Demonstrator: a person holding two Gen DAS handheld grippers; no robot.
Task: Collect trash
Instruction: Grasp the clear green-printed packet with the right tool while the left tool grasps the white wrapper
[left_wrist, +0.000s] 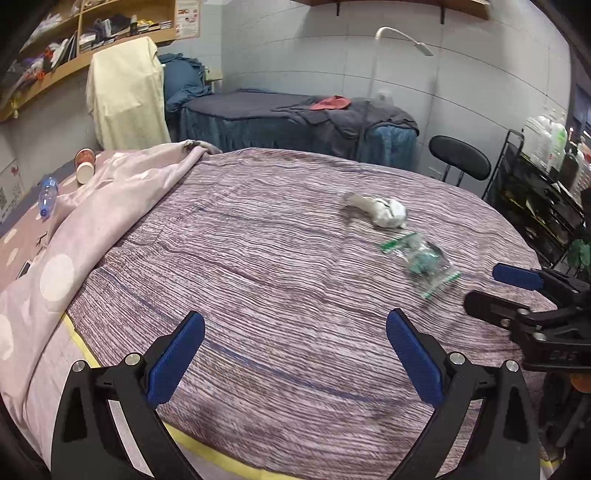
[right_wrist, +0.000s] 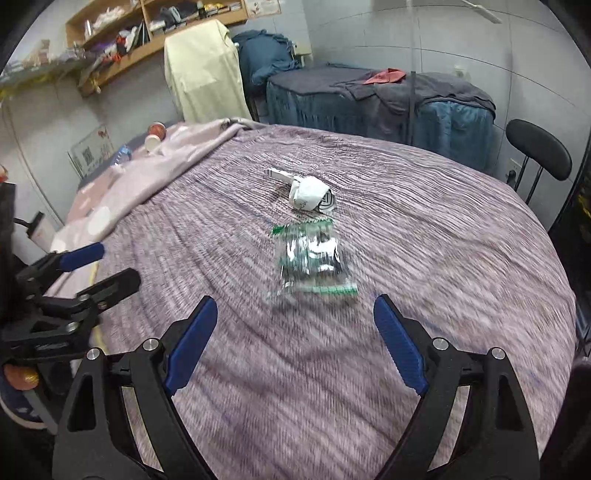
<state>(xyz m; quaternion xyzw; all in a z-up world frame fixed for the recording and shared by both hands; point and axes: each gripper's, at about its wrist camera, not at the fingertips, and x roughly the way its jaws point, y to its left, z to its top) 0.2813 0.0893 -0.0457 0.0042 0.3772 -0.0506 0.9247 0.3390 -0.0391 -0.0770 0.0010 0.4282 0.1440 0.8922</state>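
Right tool (right_wrist: 295, 347) jaws apart, just short of plastic wrapper (right_wrist: 314, 258). Wrapper light, crinkly, slippery: pinch near edge. Crumpled paper (right_wrist: 308, 194) beyond wrapper. Left tool (left_wrist: 295, 354) jaws apart.

Wrapper (right_wrist: 312, 258) on bed (right_wrist: 424, 258), crumpled paper (right_wrist: 308, 192) just behind it, cup (left_wrist: 84, 166) & bottle (left_wrist: 47, 197) far left by blanket (left_wrist: 110, 206)

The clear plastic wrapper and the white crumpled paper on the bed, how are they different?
The clear plastic wrapper is see-through with green edges and lies flat; the white crumpled paper is opaque and balled up. The wrapper lies nearer the right gripper, the paper beyond it. Both rest loose on the striped bedspread, ungripped.
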